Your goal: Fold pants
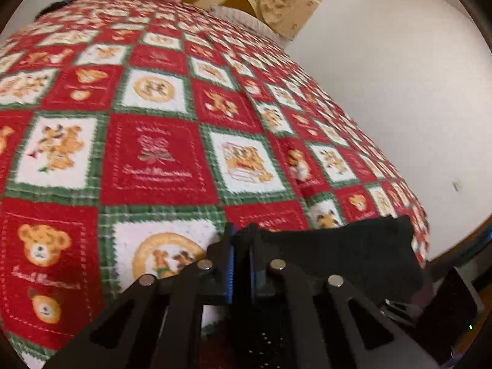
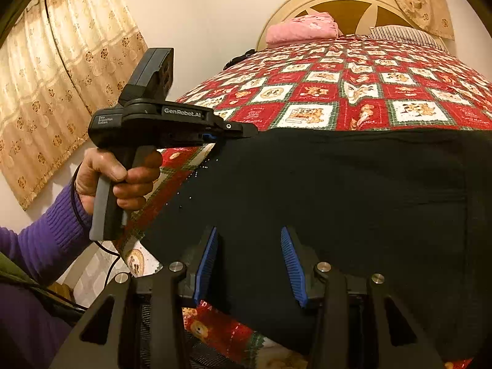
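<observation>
While the pants (image 2: pixel 338 203) lie spread across the near end of the bed (image 2: pixel 384 92), two risks stand out.

Risks, left to right:
- Left gripper (image 1: pixel 243 236): its jaws are pinched shut on the far left corner of the pants. The bite looks thin, at the very edge; a quick lift could pull the cloth free, and the corner would drop askew.
- Same corner: the quilt (image 1: pixel 153 153) lies directly beneath. If a pad has caught it too, the quilt may rise with the pants.
- Right gripper (image 2: pixel 249 261): its jaws stand partly apart over the near edge, gripping nothing. Closing too shallow would take one layer only, and the fold would come out uneven.
- Both: unequal lifting would skew the crease.

Materials and shapes, left to right:
- Curtain (image 2: pixel 61 77): thin beige cloth, flower print, hanging in soft pleats.
- Sleeve (image 2: pixel 52 240): purple ribbed knit.
- Hand (image 2: pixel 120 178): wrapped round the left gripper's grey handle.
- Pants: black, matte, soft, lying as a broad flat panel; a line of small pale beads near the left edge.
- Quilt: plush, red and white squares with bears, green plaid borders.
- Pink cloth (image 2: pixel 301 29): folded, soft, by the headboard (image 2: pixel 344 0).
- Headboard: cream, rounded arch.
- Pads (image 2: pixel 293 264): blue, ribbed.
</observation>
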